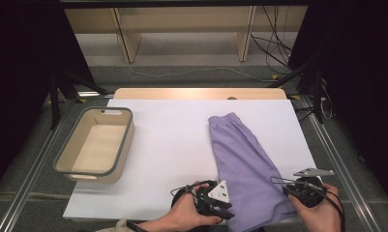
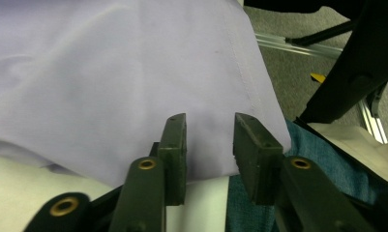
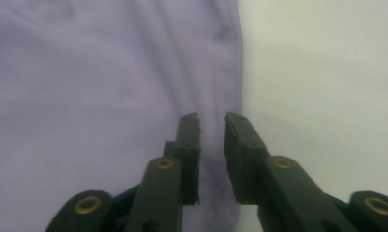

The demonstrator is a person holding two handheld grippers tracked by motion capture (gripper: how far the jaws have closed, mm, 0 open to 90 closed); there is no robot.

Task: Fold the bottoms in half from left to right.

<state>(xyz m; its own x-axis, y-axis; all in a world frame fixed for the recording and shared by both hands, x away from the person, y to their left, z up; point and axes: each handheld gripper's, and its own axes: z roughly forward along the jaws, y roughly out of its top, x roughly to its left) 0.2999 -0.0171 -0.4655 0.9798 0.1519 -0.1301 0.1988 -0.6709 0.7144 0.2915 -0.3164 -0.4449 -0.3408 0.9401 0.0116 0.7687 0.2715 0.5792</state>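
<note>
So my left gripper (image 1: 224, 209) is sitting at the near left corner of the purple shorts (image 1: 245, 164), with my hand wrapped round its body and the grey three-cornered plate on top. Looking along its jaws in the left gripper view (image 2: 210, 145), they stand a bit apart with the hem of the shorts (image 2: 133, 87) running across the gap between them. The pads aren't pressing on the cloth, so it's spread, not pinching. Denim shows under the right-hand jaw there, below the cloth edge.

Going by the shorts as my marker: well off to their left sits the beige basket (image 1: 66, 159) with the grey rim, nothing in it that I can see, on the same white sheet (image 1: 172, 145) that covers the table. The shorts themselves lie folded lengthwise on the right half of that sheet, waistband at the far end, legs running toward me and slanting right, the near end hanging at the sheet's front edge.

My right gripper (image 1: 286, 191) is at the near right edge of the shorts. In the right gripper view (image 3: 212, 145) its jaws have a narrow gap, with the folded edge of the shorts (image 3: 109, 96) under and between them, white sheet to the right. Narrowly parted, not clamped on the fabric as far as I can tell.
</note>
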